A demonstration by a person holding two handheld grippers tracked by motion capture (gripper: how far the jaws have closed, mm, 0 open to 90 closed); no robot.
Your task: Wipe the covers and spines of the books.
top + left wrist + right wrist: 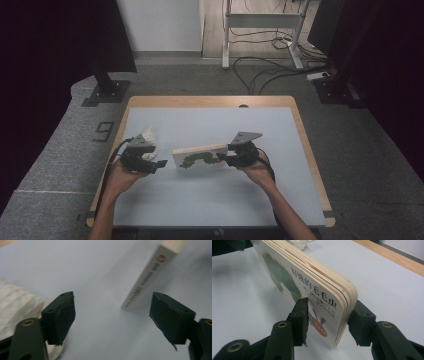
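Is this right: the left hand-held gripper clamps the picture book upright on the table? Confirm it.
Not quite. The right hand-held gripper clamps the picture book upright on the table, as the right gripper view shows. The left hand-held gripper is open.

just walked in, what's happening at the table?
A person works at the table with a gripper in each hand. The right gripper has its jaws clamped on one end of a board book with a green caterpillar on its cover, holding it on edge. The left gripper is open, jaws spread wide and pointed at the book's other end without touching it. A crumpled white cloth lies by the left gripper.
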